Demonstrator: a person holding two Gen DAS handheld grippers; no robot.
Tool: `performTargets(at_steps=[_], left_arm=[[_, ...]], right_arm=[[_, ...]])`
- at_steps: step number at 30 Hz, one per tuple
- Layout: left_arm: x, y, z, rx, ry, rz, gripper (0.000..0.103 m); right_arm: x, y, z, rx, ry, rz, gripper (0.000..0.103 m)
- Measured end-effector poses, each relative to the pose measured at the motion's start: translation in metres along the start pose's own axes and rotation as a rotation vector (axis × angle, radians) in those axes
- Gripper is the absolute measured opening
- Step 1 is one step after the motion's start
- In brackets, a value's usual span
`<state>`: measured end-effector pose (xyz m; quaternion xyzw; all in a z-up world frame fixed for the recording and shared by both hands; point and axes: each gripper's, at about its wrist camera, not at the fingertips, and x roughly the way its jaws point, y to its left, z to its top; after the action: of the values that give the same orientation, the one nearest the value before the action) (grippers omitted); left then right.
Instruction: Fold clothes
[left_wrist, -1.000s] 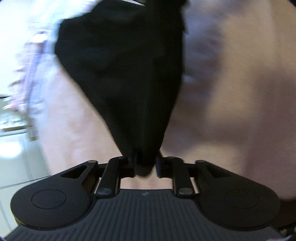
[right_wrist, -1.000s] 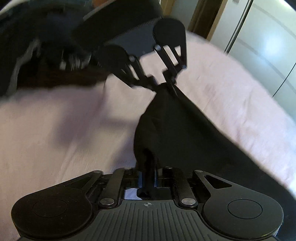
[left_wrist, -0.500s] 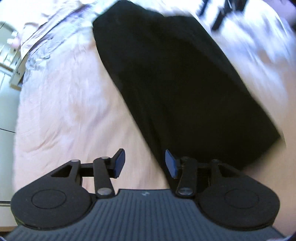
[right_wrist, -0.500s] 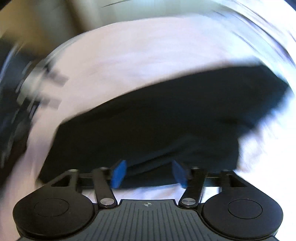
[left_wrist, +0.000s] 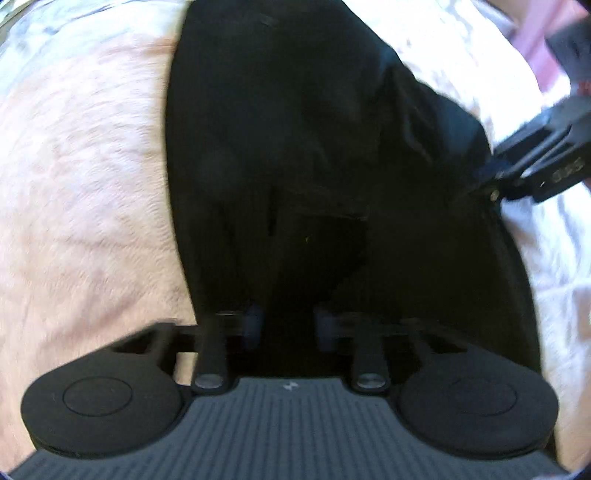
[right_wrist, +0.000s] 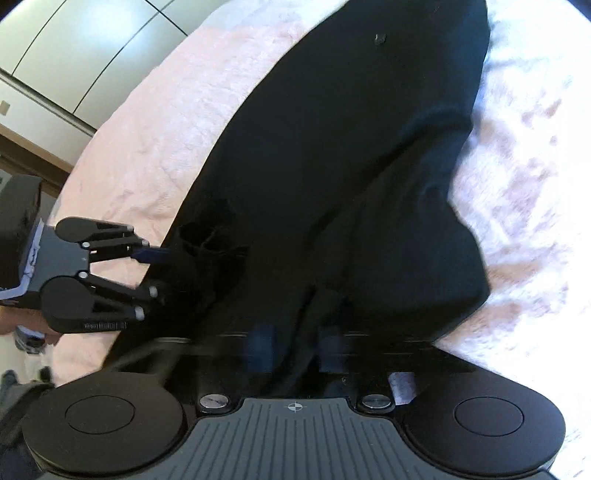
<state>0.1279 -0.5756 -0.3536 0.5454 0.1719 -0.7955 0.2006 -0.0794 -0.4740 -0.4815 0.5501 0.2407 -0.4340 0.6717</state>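
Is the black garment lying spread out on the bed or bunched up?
Mostly spread: the black garment lies long across the pink bedspread, rumpled near both grippers.

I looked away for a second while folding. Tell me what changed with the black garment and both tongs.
A second ago both tongs pinched the black garment and held it up. They then let go, and it dropped flat onto the pink bedspread. Now the left tongs and right tongs are open, low over its near edge, fabric between their pads. The bedspread is unchanged.
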Motion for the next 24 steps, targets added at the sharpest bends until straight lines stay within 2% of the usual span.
performTargets(at_steps=[3,5,7,9,10,11,13,14,15,16,18,21,22,24], left_arm=[[-0.031,0.004,-0.003,-0.040,-0.058,0.014,0.005],[-0.049,0.009,-0.003,-0.054,-0.097,0.046,0.005],[-0.050,0.019,-0.003,-0.081,-0.108,0.070,0.006],[-0.027,0.022,-0.005,-0.096,-0.054,0.069,0.010],[-0.012,0.023,-0.008,-0.099,-0.019,0.069,0.013],[-0.002,0.023,-0.011,-0.103,-0.004,0.071,0.018],[0.006,0.024,-0.013,-0.122,0.005,0.069,0.019],[0.000,0.024,-0.014,-0.132,0.000,0.072,0.019],[-0.009,0.024,-0.017,-0.134,-0.010,0.090,0.025],[-0.018,0.023,-0.020,-0.135,-0.020,0.107,0.028],[-0.040,0.017,-0.027,-0.128,-0.028,0.148,0.031],[-0.077,0.012,-0.049,-0.072,-0.025,0.235,0.031],[-0.082,0.015,-0.058,0.003,-0.015,0.281,0.031],[-0.103,-0.012,-0.094,0.179,0.012,0.354,0.035]], right_arm=[[-0.013,0.006,0.012,-0.014,0.000,0.033,0.011],[-0.025,0.018,0.022,-0.072,-0.039,0.057,0.011],[-0.026,0.026,0.032,-0.121,-0.065,0.064,0.011],[-0.016,0.030,0.040,-0.145,-0.063,0.058,0.011],[-0.002,0.027,0.042,-0.146,-0.032,0.042,0.011],[0.015,0.020,0.042,-0.147,0.005,0.008,0.012],[0.031,0.008,0.043,-0.130,0.036,0.003,0.013],[0.027,0.009,0.044,-0.142,0.026,0.002,0.018],[0.023,0.010,0.045,-0.155,0.015,0.000,0.030],[0.015,0.015,0.042,-0.192,-0.007,-0.019,0.037],[-0.001,0.024,0.037,-0.262,-0.041,-0.061,0.046],[-0.025,0.051,0.017,-0.430,-0.059,-0.118,0.047],[-0.032,0.061,0.007,-0.501,-0.061,-0.126,0.047],[-0.048,0.090,-0.029,-0.677,-0.057,-0.095,0.048]])
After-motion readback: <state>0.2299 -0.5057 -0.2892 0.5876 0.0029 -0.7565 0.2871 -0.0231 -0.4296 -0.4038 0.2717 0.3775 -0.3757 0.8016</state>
